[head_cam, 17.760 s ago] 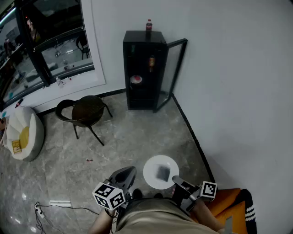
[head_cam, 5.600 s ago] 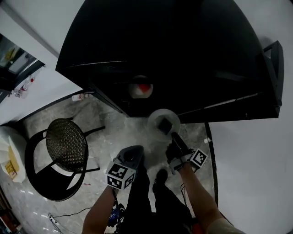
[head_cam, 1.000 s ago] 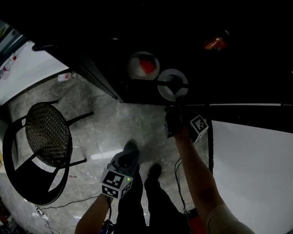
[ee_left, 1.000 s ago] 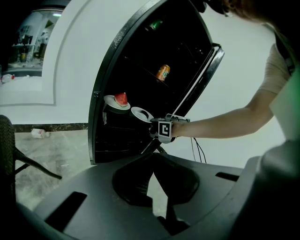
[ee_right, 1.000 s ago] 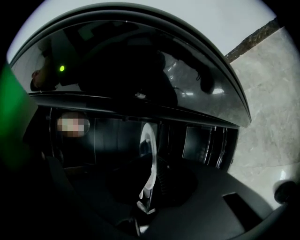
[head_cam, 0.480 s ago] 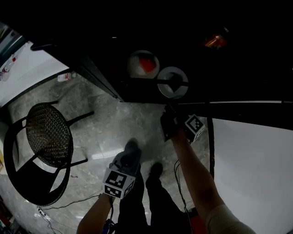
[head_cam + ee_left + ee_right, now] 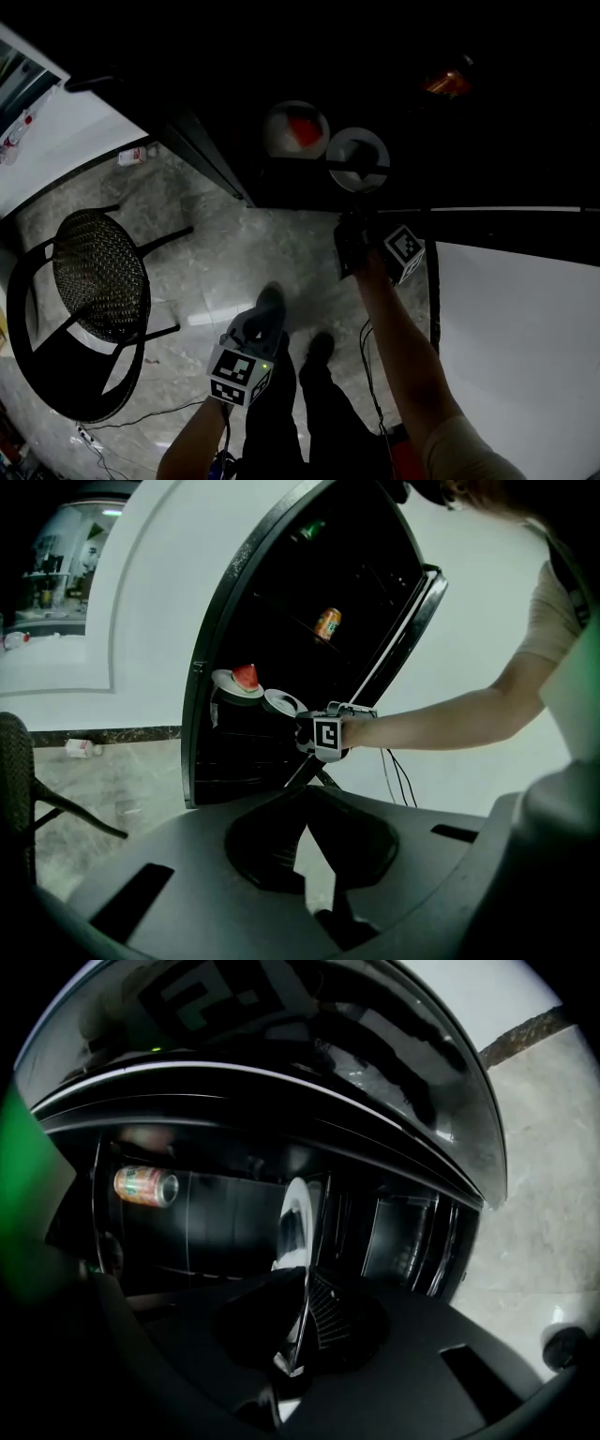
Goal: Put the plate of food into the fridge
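One plate (image 7: pixel 352 147) rim in right gripper (image 7: pixel 296 1331), at fridge (image 7: pixel 281 56) front

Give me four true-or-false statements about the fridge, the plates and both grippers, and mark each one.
1. The right gripper grips the white plate by its rim. True.
2. The left gripper holds a can. False: it holds nothing.
3. A second plate, with red food on it, sits in the fridge. True.
4. The fridge door is closed. False: it stands open.
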{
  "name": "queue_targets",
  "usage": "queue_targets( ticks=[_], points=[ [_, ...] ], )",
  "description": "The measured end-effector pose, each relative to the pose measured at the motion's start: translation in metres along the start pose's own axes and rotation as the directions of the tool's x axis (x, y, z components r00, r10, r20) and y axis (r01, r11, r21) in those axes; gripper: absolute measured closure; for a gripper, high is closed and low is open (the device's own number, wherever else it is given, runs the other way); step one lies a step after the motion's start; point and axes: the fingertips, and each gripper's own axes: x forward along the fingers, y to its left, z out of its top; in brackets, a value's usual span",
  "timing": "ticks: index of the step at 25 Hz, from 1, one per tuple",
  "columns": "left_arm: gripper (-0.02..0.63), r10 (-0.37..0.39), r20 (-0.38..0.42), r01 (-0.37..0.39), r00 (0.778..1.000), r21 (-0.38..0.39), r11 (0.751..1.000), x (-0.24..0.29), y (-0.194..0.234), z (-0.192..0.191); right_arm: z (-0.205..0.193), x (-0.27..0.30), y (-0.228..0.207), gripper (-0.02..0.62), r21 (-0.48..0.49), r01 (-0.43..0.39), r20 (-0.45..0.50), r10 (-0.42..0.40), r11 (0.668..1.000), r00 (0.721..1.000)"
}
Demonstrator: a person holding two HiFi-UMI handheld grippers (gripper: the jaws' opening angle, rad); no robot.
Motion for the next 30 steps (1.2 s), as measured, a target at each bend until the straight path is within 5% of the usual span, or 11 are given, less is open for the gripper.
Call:
queue_targets(
  ticks=[30],
  points=[
    [0.595,0.003,-0.002,-0.003,1.0,-0.002,1.0,0.0,-0.001,-0.006,-0.009,0.018,0.013,0.566,-0.095,-0.018,-0.076,0.011,0.995,0.997]
  ],
)
